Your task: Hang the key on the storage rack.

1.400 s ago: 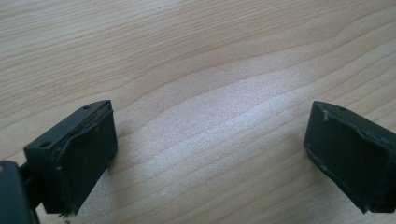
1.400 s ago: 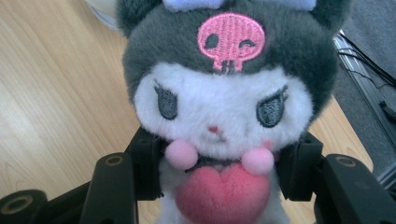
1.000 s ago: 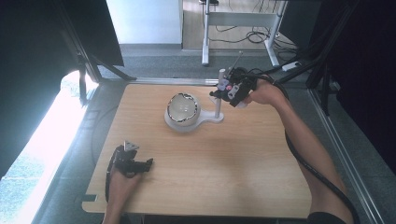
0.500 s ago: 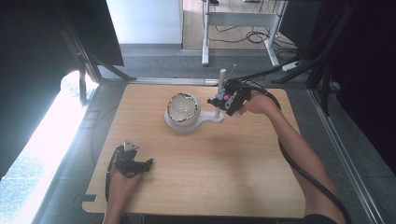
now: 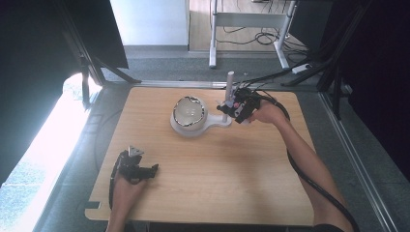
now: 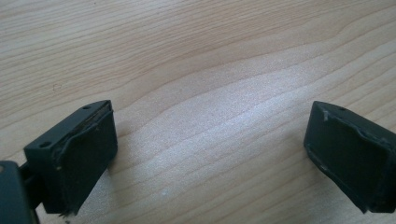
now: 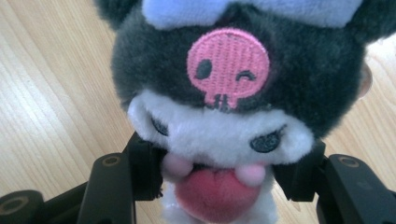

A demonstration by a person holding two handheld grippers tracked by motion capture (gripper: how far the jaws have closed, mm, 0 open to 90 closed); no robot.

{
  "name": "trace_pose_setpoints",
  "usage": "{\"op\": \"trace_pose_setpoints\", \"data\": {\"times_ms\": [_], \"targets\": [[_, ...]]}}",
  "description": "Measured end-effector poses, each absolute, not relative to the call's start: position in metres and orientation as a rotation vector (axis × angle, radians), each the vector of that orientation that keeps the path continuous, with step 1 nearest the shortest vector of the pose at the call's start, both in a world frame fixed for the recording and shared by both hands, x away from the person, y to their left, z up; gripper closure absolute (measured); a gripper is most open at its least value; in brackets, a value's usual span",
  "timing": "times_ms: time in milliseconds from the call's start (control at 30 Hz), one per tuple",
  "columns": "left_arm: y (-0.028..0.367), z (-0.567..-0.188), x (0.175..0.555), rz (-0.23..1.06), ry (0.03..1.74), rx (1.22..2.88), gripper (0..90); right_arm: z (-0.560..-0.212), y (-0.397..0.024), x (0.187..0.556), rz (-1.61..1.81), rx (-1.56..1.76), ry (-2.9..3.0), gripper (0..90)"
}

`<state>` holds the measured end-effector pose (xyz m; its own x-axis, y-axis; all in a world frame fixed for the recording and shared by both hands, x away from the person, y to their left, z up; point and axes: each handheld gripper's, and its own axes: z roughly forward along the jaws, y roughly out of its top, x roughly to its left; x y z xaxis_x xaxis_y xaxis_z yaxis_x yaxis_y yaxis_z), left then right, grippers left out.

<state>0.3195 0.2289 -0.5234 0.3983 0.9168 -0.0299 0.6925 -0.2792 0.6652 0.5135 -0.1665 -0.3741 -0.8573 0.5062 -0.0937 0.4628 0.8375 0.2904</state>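
Observation:
My right gripper (image 7: 222, 173) is shut on a plush toy (image 7: 219, 107) with a black hood, a white face and a pink skull patch. The jaws press on its sides just under the face. From above, the right gripper (image 5: 235, 107) holds the toy (image 5: 229, 107) at the back right of the table, just over the white stand (image 5: 215, 124), beside its upright post (image 5: 230, 79). A shiny round dome (image 5: 189, 112) sits on the stand's left part. My left gripper (image 5: 150, 169) lies on the table's near left, open; its fingers (image 6: 79, 154) stand wide apart over bare wood.
The wooden table (image 5: 232, 183) has open room across its middle and near right. A cable (image 5: 309, 169) trails along the right forearm. Beyond the far edge are a desk frame (image 5: 251, 24) and floor cables.
The right hand has come down with the plush toy, from beside the top of the post to just over the stand's base. The left gripper has kept still.

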Motion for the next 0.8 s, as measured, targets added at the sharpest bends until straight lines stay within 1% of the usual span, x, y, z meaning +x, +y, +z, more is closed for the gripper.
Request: {"op": "trace_pose_setpoints", "data": {"times_ms": [233,300,433,533,800], "targets": [[0.229,-0.523,0.320,0.486,1.367,2.062,2.6,-0.386,-0.169,0.515,0.413,0.785,2.825,39.5],[0.229,-0.523,0.320,0.486,1.367,2.062,2.6,-0.389,-0.167,0.515,0.432,0.753,2.826,36.5],[0.229,-0.523,0.320,0.486,1.368,2.062,2.6,-0.393,-0.163,0.513,0.456,0.725,2.800,24.5],[0.229,-0.523,0.320,0.486,1.367,2.062,2.6,-0.392,-0.164,0.511,0.473,0.724,2.794,24.9],[0.229,-0.523,0.320,0.486,1.367,2.063,2.6,-0.389,-0.168,0.502,0.495,0.701,2.774,16.8]]}}
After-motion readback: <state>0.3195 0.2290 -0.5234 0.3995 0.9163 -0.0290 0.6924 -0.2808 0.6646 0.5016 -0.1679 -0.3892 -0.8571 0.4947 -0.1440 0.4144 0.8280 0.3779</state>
